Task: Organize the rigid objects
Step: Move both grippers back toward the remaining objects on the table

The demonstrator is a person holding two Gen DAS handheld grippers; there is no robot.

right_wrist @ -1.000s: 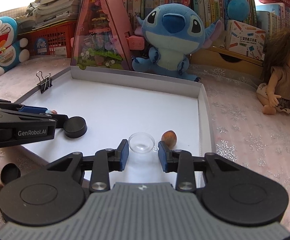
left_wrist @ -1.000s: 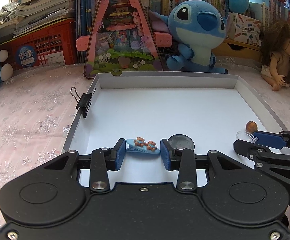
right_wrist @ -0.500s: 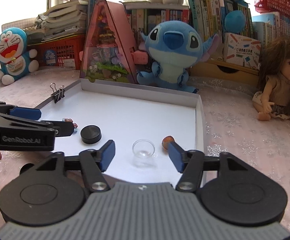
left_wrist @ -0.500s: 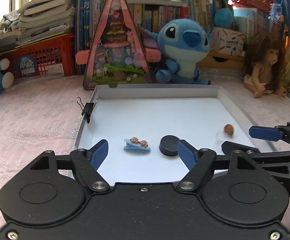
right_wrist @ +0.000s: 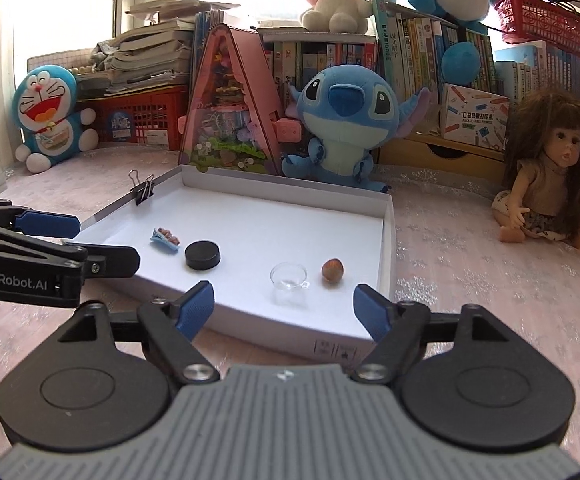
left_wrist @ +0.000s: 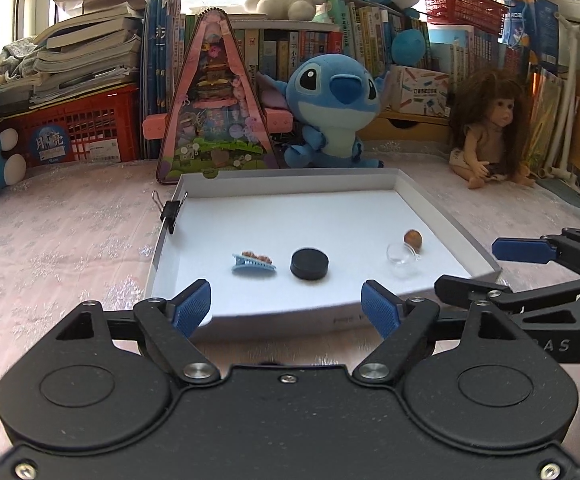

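Left wrist view: your left gripper [left_wrist: 286, 304] hung with its blue pads spread wide and nothing between them, just short of the near wall of the white cardboard tray [left_wrist: 442, 216]. Inside the tray, nearest that gripper, the blue hair clip [left_wrist: 253, 263] lay flat beside the black round cap [left_wrist: 309, 263], the two close but apart. Farther to the right sat the small clear dish [left_wrist: 402, 255], with the brown nut [left_wrist: 413, 237] just behind it. A black binder clip [left_wrist: 170, 213] gripped the tray's left wall. At the right edge of this view your right gripper [left_wrist: 490, 266] showed from the side, its fingers parted too.

In the right wrist view, that right gripper [right_wrist: 284, 308] also stood wide apart and bare, before the tray's near right corner. The clear dish [right_wrist: 289, 275] and nut [right_wrist: 333, 270] lay just beyond its pads, side by side without touching. The cap [right_wrist: 202, 255] and hair clip [right_wrist: 165, 238] sat farther left, near your left gripper [right_wrist: 74, 240]. Behind the tray [right_wrist: 386, 240] stood a Stitch plush [right_wrist: 346, 120], a pink triangular toy house [right_wrist: 230, 108], a Doraemon plush [right_wrist: 48, 116] and a long-haired doll [right_wrist: 550, 168] on the pink tablecloth [right_wrist: 470, 264].
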